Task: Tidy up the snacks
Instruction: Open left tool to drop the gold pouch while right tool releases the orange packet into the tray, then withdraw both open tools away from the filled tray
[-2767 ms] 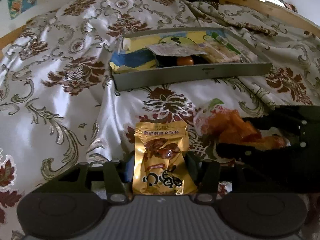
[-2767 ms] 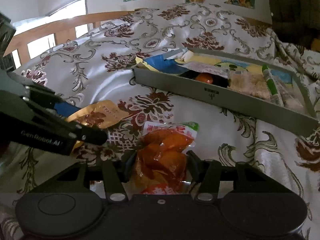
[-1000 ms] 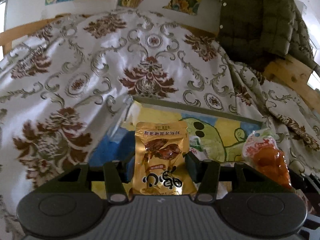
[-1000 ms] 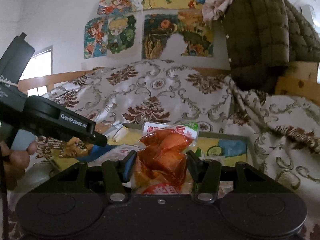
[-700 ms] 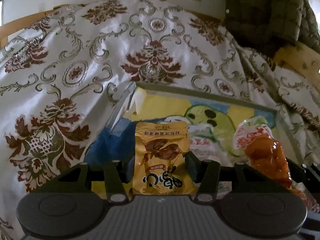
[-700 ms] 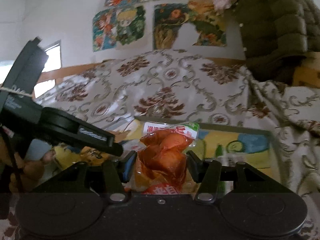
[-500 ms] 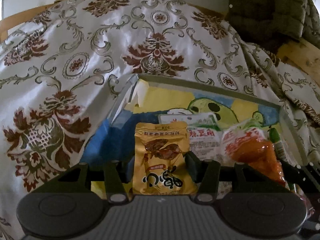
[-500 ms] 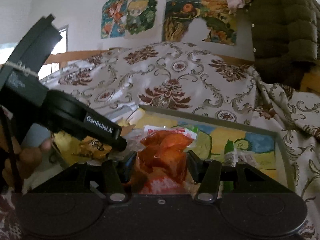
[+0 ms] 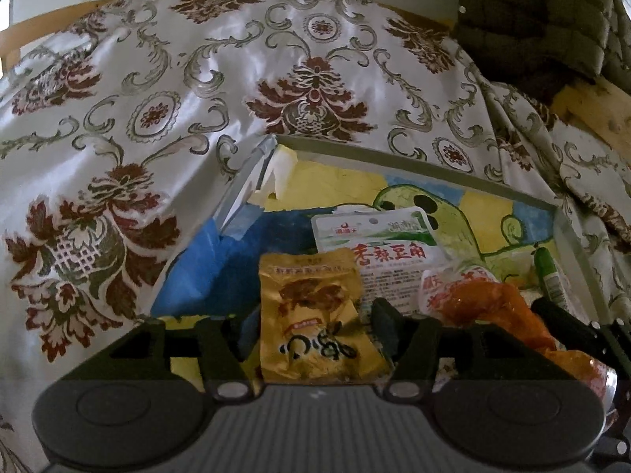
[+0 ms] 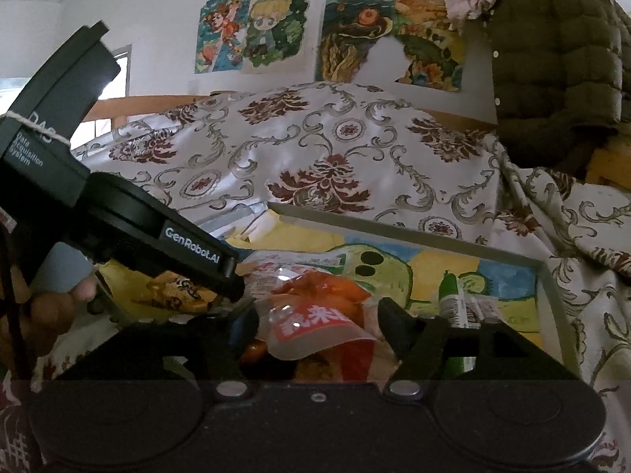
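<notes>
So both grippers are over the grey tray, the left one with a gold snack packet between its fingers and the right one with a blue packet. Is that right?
Not quite. In the right wrist view the packet between the right gripper's fingers is orange-red, not blue. The rest holds: the gold packet sits at the left gripper, over the tray.

Gold packet [image 9: 315,315]: crinkled foil pouch printed with a brown snack and dark characters, lying lengthwise in the grey tray [image 9: 414,165], partly over a white packet [image 9: 378,252] with red characters. Orange packet [image 9: 489,311]: clear wrapper of orange pieces with a red-and-white label, tilted, just right of the gold one. A green tube [image 9: 550,272] lies near the tray's right wall.
</notes>
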### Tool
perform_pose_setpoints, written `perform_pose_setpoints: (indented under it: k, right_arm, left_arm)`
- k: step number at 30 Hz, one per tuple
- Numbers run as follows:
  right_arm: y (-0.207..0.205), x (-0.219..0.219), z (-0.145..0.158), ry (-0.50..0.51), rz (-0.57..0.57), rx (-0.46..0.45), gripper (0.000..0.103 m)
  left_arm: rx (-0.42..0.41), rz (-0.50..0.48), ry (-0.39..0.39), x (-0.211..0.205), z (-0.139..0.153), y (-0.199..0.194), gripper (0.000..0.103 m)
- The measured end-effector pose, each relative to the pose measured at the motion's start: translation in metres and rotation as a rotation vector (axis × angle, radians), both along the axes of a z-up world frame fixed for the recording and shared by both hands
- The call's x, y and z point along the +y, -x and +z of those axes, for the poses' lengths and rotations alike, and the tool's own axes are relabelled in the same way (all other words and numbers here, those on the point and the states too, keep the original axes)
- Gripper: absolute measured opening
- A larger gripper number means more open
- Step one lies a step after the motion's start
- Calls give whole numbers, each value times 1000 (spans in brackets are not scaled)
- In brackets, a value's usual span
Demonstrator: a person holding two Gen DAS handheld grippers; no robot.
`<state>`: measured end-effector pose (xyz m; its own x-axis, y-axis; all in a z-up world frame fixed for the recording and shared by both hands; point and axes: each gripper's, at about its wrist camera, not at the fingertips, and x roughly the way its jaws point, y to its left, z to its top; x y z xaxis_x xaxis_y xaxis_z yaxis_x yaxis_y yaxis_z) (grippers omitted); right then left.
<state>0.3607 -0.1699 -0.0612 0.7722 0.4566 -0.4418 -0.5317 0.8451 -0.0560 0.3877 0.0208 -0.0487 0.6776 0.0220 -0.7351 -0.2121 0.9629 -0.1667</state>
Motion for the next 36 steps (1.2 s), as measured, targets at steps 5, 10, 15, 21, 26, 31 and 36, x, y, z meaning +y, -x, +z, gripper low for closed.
perform_pose_setpoints:
  k: [5, 10, 15, 21, 26, 31, 36]
  right_arm:
    - [1, -5, 5, -28, -17, -3, 83]
    - [5, -8, 11, -31, -27, -16, 90]
    - [12, -10, 18, -24, -47, -32, 97]
    - [26, -16, 34, -45, -61, -68, 102]
    - [41, -15, 45, -34, -74, -93, 102]
    - [55, -18, 54, -52, -91, -99, 102]
    - [71, -20, 66, -77, -113, -128, 102]
  left_arm:
    - [-18, 20, 31, 4, 0, 5, 77]
    - [-52, 29, 50, 5, 7, 11, 86]
    - [-84, 38, 44, 4, 17, 17, 93]
    - [-147, 30, 7, 2, 35, 35, 100]
    - [-190, 53, 4, 8, 50, 54, 102]
    - [-220, 101, -5, 17, 61, 76, 102]
    - [-268, 115, -76, 17, 72, 110, 102]
